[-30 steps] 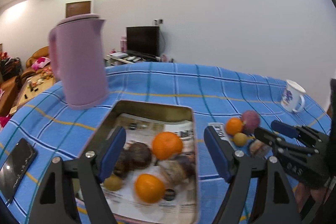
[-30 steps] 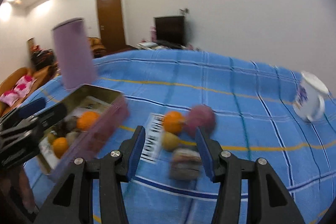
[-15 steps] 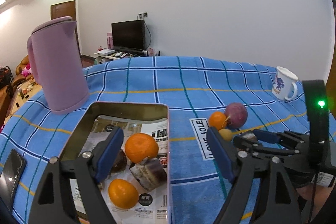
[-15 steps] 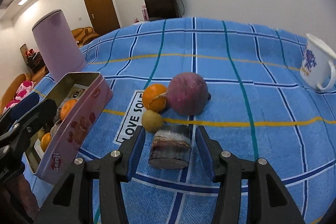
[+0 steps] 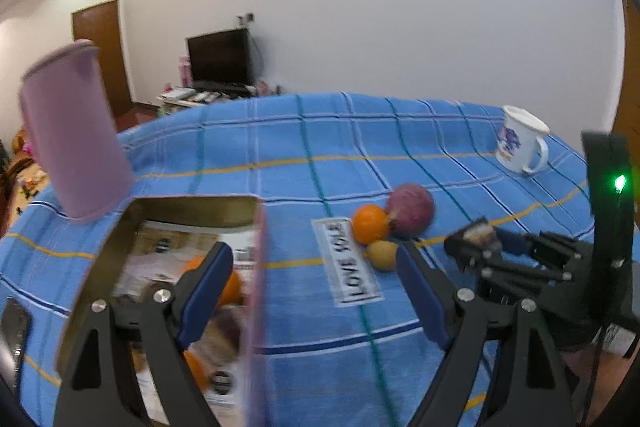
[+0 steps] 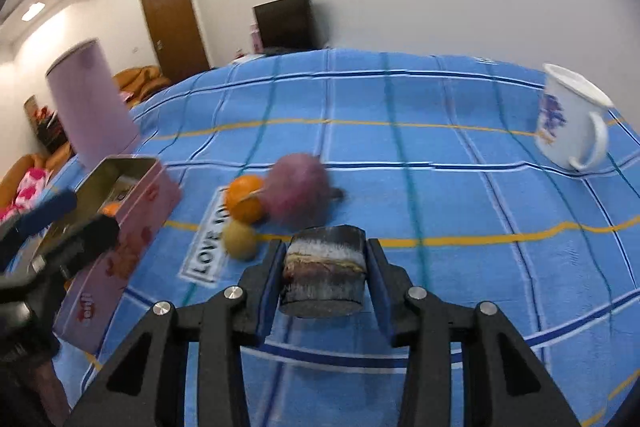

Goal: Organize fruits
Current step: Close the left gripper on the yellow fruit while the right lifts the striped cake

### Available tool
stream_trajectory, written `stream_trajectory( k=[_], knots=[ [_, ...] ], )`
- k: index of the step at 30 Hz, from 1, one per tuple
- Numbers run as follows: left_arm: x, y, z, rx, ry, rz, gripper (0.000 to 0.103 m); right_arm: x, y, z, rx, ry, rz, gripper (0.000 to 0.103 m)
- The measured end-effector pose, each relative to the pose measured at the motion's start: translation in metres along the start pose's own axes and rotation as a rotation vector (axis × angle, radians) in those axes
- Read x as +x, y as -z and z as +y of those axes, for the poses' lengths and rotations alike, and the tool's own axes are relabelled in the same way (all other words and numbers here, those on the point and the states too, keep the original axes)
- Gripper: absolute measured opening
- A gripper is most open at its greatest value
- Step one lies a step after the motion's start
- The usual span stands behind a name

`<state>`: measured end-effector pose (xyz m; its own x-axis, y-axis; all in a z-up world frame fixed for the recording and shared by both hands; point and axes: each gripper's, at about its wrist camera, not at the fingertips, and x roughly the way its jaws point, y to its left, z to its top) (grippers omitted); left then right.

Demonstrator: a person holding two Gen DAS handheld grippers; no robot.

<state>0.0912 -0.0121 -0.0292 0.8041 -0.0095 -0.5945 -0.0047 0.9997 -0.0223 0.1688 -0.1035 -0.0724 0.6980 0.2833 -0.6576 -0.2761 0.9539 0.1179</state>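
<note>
Right wrist, right claw [image 6: 324, 267] closing on cake slice [image 6: 323, 269]

"LOVE SOLE" — white patch [image 5: 352, 262] on tablecloth [image 5: 400, 155]

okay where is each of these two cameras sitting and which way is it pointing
Left wrist: on the left gripper, looking down over the open tin; its fingers opening, empty.
Right wrist: on the right gripper, facing the tablecloth; fingers closing around a dark layered cylinder.
Shared: orange, white mug, each other's gripper.
</note>
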Motion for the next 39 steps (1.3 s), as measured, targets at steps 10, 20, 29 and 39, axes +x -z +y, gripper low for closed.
stream_trajectory(
  k=[10,20,29,39],
  knots=[
    [0.055,-0.002,-0.028,0.012,0.072,0.147,0.06,-0.008,-0.001,-0.029,0.055,-0.01,-0.011,0.042],
    [0.082,-0.002,-0.038,0.003,0.127,0.219,0.047,-0.009,-0.001,-0.026,0.039,-0.028,-0.02,0.042],
    [0.092,-0.003,-0.038,-0.017,0.172,0.249,0.031,0.0,-0.001,-0.022,0.016,-0.06,0.023,0.042],
    [0.077,-0.001,-0.032,-0.032,0.179,0.193,0.03,0.0,-0.001,-0.02,-0.003,-0.065,0.018,0.042]
  ],
)
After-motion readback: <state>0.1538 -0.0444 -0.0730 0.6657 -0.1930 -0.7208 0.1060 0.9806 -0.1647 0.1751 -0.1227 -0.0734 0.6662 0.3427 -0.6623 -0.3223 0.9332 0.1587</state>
